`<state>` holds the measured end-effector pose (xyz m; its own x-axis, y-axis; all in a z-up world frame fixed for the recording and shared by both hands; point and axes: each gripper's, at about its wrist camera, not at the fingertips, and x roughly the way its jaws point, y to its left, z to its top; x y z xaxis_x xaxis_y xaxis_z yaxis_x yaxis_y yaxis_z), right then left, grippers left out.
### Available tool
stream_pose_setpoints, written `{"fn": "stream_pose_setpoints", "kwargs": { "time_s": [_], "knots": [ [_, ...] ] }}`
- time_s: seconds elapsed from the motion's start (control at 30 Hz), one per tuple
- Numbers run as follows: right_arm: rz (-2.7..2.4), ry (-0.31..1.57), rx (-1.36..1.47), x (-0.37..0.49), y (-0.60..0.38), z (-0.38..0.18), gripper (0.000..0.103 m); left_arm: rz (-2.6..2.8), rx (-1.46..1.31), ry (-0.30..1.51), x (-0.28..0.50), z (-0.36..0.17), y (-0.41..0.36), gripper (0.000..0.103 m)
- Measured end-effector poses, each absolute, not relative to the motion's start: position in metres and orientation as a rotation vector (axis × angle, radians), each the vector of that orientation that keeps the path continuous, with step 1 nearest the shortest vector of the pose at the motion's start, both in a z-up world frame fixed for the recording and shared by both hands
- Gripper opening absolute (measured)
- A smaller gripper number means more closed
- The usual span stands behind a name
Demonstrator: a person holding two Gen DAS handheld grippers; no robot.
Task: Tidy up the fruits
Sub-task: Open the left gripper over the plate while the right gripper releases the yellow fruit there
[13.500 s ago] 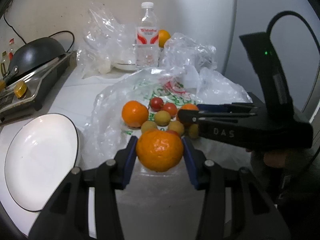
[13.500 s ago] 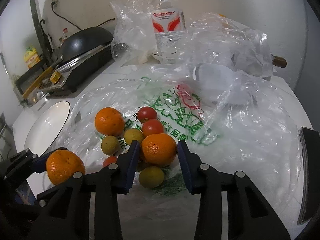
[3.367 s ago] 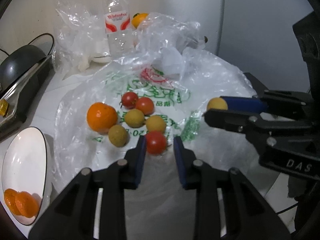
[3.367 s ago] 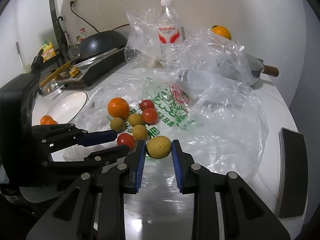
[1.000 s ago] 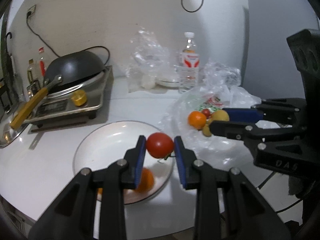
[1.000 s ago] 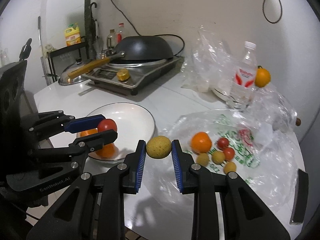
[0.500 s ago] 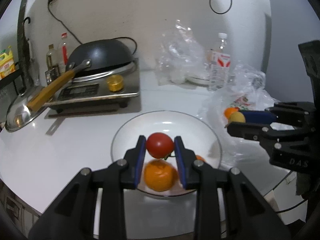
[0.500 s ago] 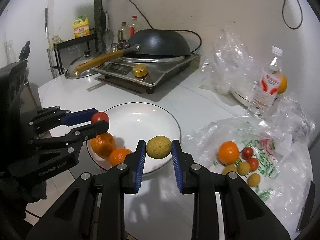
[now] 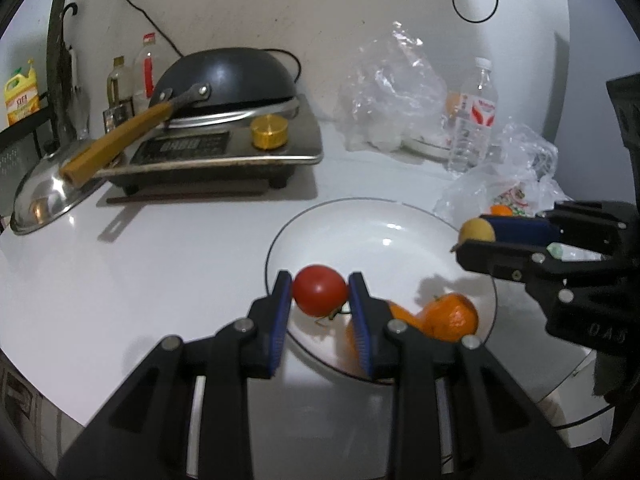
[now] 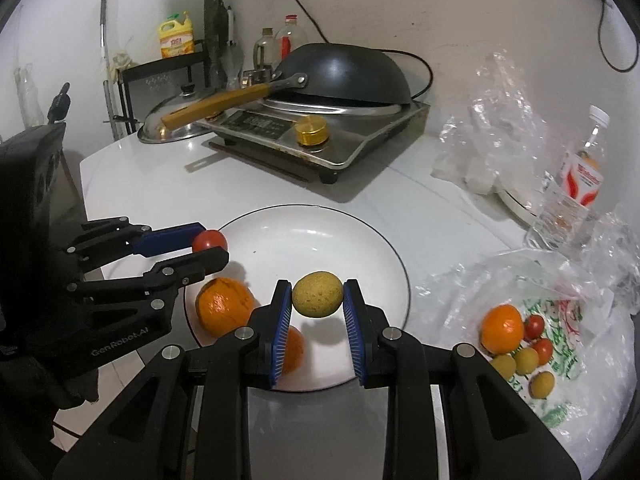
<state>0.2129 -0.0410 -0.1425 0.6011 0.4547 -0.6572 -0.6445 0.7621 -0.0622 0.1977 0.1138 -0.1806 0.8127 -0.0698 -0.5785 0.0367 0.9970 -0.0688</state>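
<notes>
Much of the white plate [image 10: 316, 220] is covered in both views. In the left wrist view the left gripper [image 9: 320, 300] hides the plate's near rim, and one of the two oranges [image 9: 450, 316] on it is cut off behind the right-hand finger, showing only as an orange blur. In the right wrist view the second orange [image 10: 294, 346] sits half behind the right gripper's left pad, while the larger orange [image 10: 224, 306] lies partly under the left gripper's lower finger, at about 8 o'clock on the plate. The water bottle [image 10: 576, 184] is cut by crumpled clear plastic at its base, and its label is too blurred to read.

The left gripper's jaws are closed narrowly on a red tomato [image 9: 319, 295], both blue pads touching its sides; it hangs above the plate's rim at about 9 o'clock, seen so from the right wrist view too. The right gripper [image 10: 317, 300] has its jaws clamped on a yellow-brown round fruit [image 10: 318, 295], pads pressed to both sides, held above the plate near its 5 o'clock part. Whether either fruit touches the plate cannot be told.

On the plastic bag [image 10: 560, 280] spread on the white surface [image 9: 160, 248], at 3 o'clock from the plate, lie one more orange [image 10: 502, 328], two small red tomatoes [image 10: 536, 334] and three small yellow fruits [image 10: 524, 366], close together.
</notes>
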Motion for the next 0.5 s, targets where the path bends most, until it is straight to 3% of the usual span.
{"fn": "stream_pose_setpoints", "kwargs": {
  "time_s": [0.5],
  "knots": [
    [0.673, 0.679, -0.349, 0.228, -0.012, -0.151, 0.028, -0.104, -0.115, 0.637, 0.199, -0.183, 0.125, 0.031]
  ]
}}
